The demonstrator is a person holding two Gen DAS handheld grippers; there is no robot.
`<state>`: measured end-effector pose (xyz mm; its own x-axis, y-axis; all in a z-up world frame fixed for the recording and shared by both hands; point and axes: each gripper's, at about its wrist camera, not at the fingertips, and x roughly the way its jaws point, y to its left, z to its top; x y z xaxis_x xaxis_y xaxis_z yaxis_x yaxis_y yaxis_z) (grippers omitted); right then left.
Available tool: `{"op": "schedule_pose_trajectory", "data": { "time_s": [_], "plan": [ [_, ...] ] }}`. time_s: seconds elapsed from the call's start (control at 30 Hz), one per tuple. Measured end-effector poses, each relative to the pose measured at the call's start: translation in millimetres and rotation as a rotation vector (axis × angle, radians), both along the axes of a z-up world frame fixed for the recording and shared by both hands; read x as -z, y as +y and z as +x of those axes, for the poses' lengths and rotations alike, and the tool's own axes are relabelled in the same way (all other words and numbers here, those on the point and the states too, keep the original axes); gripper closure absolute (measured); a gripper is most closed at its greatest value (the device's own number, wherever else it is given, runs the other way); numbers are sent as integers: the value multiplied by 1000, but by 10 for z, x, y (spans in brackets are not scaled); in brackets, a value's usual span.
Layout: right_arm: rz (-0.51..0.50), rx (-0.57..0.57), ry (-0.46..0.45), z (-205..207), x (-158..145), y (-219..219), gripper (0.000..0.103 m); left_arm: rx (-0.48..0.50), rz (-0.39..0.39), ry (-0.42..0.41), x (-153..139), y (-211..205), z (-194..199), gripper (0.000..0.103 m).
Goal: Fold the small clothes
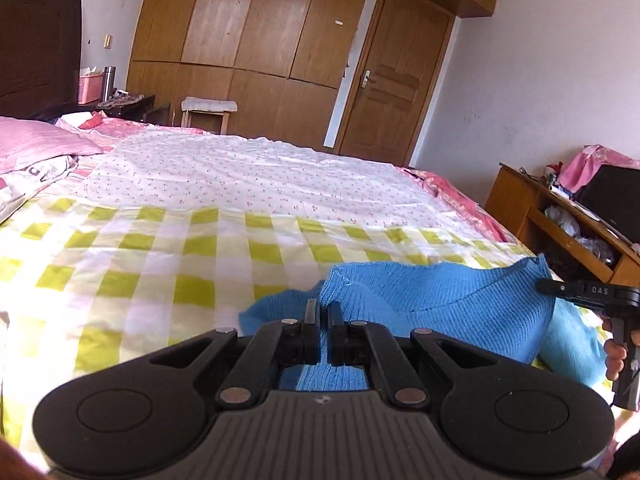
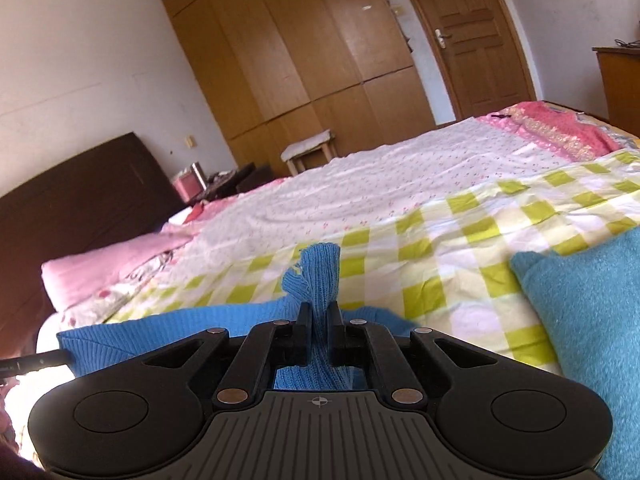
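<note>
The left tool (image 1: 323,312) is closed on an edge of the blue knit garment (image 1: 432,300), its jaws nearly together with the fabric pinched between them. The right tool (image 2: 319,316) is clamped on another part of the same garment, a bunched strip of ribbed knit standing up between its jaws. The garment hangs stretched between the two tools, low over the near part of the bed.

The bed (image 1: 160,248) is covered near the camera by a yellow-green and white checked sheet, and farther back by a white cloth with a small floral print (image 1: 248,172); a pink patterned quilt shows along its far edge. A pink pillow (image 1: 36,144) lies at the head end, in front of a dark brown headboard (image 1: 36,48). A teal fleecy cushion (image 2: 588,312) rests on the checked sheet, to the right in the right wrist view.

Behind the bed stands a wooden wardrobe (image 1: 256,24) with a panelled door (image 1: 396,72) beside it, and a small stool (image 1: 206,110) in front. A wooden desk (image 1: 560,220), cluttered, stands against the right wall. Walls are white.
</note>
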<state>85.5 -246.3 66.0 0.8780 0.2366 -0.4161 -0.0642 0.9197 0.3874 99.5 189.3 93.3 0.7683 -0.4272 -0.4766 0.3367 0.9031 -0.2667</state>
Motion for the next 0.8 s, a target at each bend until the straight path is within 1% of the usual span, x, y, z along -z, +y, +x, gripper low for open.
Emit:
{"op": "schedule_pose_trajectory", "data": {
  "time_s": [0.03,0.1,0.17,0.2,0.27,0.37,0.43,0.67,0.73,0.77,0.8],
  "plan": [
    [-2,20,7,95,39,-23,97,-16,7,2,39,-26,156,92],
    [2,53,50,304,199,-67,97,-39,23,26,174,-89,438,92],
    [-17,69,101,471,404,-79,97,-58,43,68,370,-164,674,92],
    [-29,73,133,535,534,-81,97,-68,69,91,495,-217,769,92],
    [-51,77,190,623,755,-82,97,-84,123,137,744,-320,920,92],
    [-75,79,232,693,940,-93,97,-101,156,183,983,-400,1026,92],
    [-65,81,228,714,950,-117,97,-110,154,189,1024,-409,1046,92],
    [-53,75,185,781,857,-127,97,-158,125,160,903,-312,1103,92],
    [-58,62,178,804,845,-97,97,-191,128,179,948,-290,1141,92],
    [-67,52,188,829,860,-77,96,-211,144,201,999,-289,1175,92],
    [-76,52,204,851,895,-61,92,-225,166,220,1051,-298,1198,91]
  ]
}}
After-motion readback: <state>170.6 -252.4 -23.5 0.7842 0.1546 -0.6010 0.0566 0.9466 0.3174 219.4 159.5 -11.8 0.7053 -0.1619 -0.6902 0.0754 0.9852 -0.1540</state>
